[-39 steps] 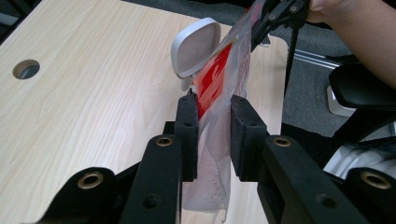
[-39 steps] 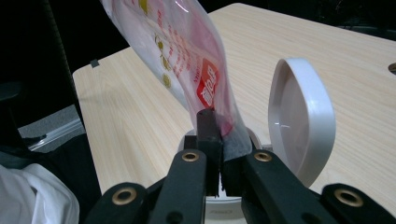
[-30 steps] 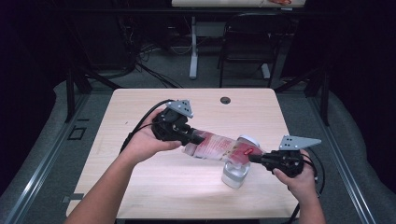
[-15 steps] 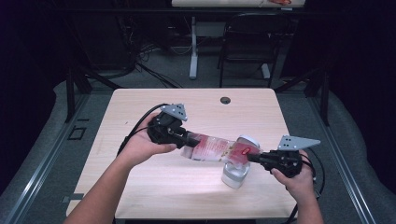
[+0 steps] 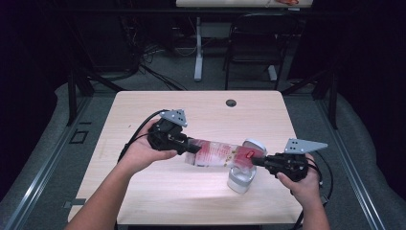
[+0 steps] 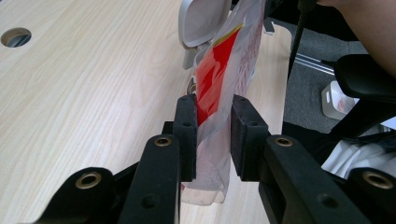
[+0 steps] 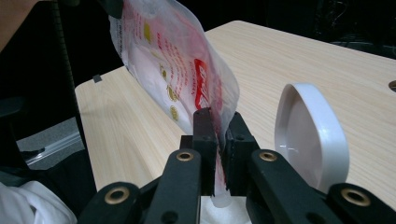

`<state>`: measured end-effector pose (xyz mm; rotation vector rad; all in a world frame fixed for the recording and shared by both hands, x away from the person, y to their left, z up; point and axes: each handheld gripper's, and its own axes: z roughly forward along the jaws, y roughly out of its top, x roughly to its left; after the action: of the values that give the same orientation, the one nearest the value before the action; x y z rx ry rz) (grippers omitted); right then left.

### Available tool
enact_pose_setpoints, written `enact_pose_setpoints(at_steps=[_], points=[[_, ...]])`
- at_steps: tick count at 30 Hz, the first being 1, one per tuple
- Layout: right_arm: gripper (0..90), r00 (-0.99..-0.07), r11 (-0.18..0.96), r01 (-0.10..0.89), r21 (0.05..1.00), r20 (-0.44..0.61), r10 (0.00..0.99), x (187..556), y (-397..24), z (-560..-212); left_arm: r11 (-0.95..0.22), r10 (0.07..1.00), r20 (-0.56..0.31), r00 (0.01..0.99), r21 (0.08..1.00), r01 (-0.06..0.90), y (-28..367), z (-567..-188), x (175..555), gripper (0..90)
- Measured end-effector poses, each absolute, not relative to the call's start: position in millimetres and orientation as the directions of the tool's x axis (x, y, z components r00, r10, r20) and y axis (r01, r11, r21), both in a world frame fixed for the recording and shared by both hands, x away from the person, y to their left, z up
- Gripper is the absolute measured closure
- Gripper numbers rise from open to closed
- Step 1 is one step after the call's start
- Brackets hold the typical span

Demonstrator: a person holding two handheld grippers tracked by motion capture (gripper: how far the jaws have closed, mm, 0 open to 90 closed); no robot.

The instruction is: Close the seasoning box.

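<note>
A clear plastic pouch (image 5: 215,153) with red print hangs level between my two grippers, just above the table. My left gripper (image 5: 191,146) is shut on its left end; in the left gripper view the pads (image 6: 187,135) clamp the pouch (image 6: 217,70). My right gripper (image 5: 256,161) grips the other end over a small white container (image 5: 239,179) with its flip lid (image 5: 253,143) up. Its jaws have just been opening a little, with the pouch's edge (image 7: 177,60) still pinched between its pads (image 7: 204,140). The white lid (image 7: 310,135) stands right beside them.
The light wooden table (image 5: 191,110) has a round cable hole (image 5: 231,102) at its far edge. A cable (image 5: 139,134) trails from the left gripper across the tabletop. Chairs and desk legs stand on the floor beyond the table.
My left gripper has drifted slightly leftward and toward the near edge, taking the pouch's end along. The right hand has kept its place over the container.
</note>
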<state>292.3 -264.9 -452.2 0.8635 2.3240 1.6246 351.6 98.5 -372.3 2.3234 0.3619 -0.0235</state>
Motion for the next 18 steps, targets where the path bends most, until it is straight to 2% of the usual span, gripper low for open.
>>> enact_pose_setpoints(at_steps=[18], points=[[82.1, -0.835, 0.257, 0.377, 0.89, 0.206, 0.51, 293.6, -263.3, -459.5, -0.642, 0.255, -0.157, 0.954, 0.711, 0.288, 105.1, -390.4, 349.9, 75.3]])
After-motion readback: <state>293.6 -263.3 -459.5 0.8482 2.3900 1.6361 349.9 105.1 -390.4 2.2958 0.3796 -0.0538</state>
